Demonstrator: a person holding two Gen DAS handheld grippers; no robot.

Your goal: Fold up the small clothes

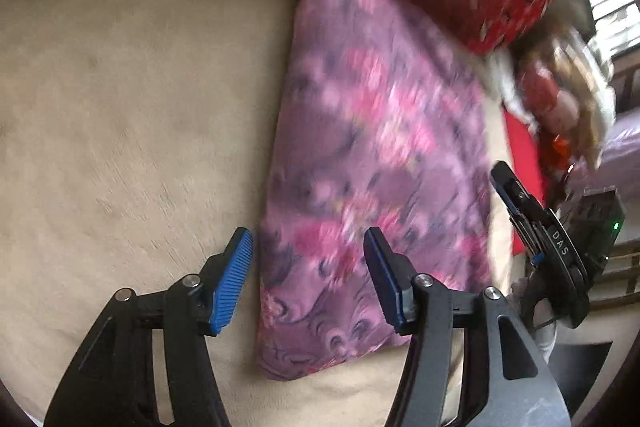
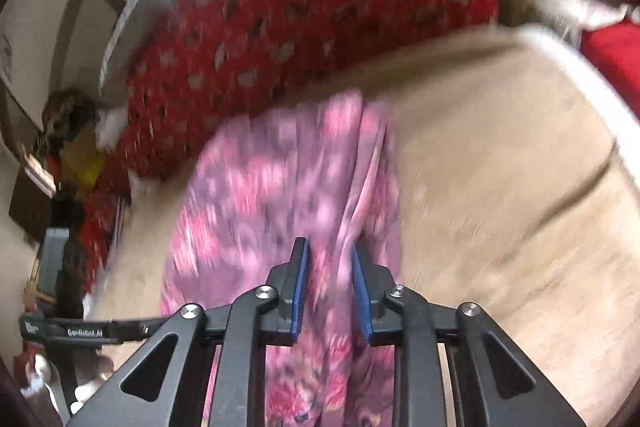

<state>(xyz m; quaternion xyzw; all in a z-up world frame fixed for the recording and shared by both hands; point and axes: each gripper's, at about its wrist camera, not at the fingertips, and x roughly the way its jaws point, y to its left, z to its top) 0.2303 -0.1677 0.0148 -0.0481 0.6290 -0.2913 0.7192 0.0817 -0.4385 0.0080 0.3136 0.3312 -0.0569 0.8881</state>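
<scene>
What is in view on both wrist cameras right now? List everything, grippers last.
purple-pink floral garment: one, purple with pink flowers, lying folded on the beige surface.
beige surface: one, beige, under the garment.
red patterned fabric: one, red with pale marks, past the garment's far end.
mixed clutter: blurred pile, red, white and brown, beside the red fabric; items cannot be told apart.
left gripper: one, black with blue pads, jaws apart over the garment's near corner, nothing pinched.
right gripper: one, black with blue pads, jaws narrow with a garment fold between them; pad contact unclear.
</scene>
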